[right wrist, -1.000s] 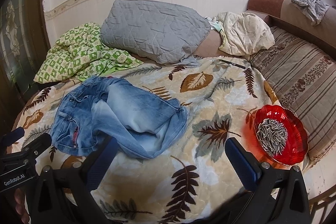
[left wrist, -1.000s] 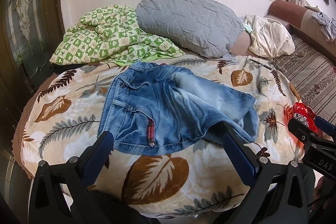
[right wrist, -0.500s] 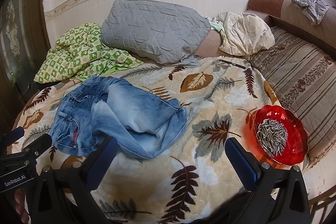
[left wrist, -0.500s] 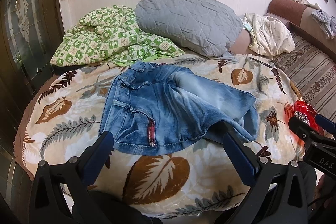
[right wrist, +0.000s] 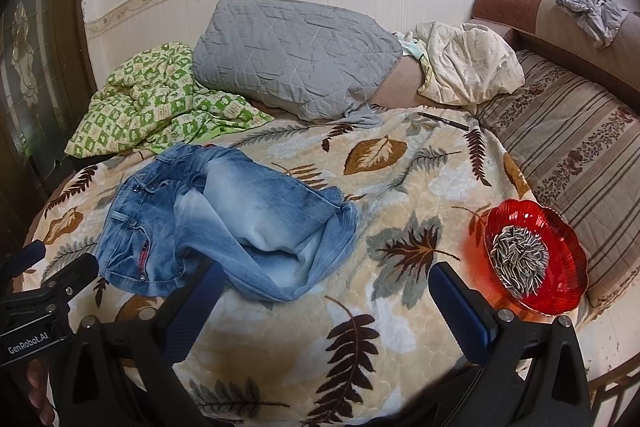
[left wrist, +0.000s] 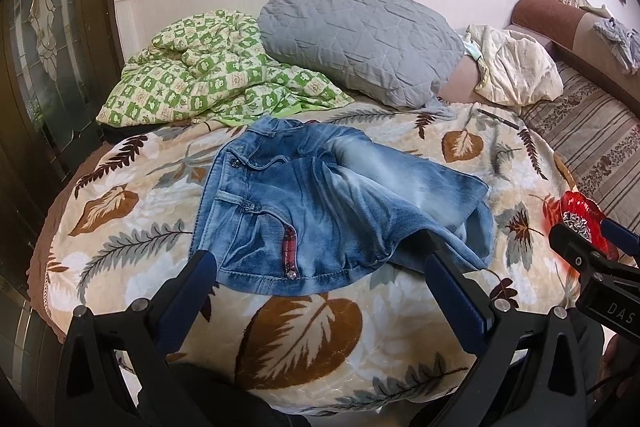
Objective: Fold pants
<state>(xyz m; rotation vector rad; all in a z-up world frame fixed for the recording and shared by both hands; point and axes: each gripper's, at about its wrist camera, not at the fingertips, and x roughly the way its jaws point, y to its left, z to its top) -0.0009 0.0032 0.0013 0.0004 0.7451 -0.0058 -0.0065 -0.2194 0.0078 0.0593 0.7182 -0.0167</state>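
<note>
**Jeans on bed, both grippers idle**

Scene unchanged from a second ago; nothing moved; one pair of jeans (left wrist: 320,211), bunched, on the leaf blanket (left wrist: 304,331); left gripper (left wrist: 320,267) and right gripper (right wrist: 326,277) both spread wide, empty, short of the denim; one red bowl (right wrist: 560,239); one grey pillow (left wrist: 360,35).

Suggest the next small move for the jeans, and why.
Probably bring the right hand-held gripper down and left onto the near leg fold of the jeans. Both hand-held grippers, including the left, are open and empty, and the jeans lie bunched on the blanket, so they likely need spreading first.
</note>
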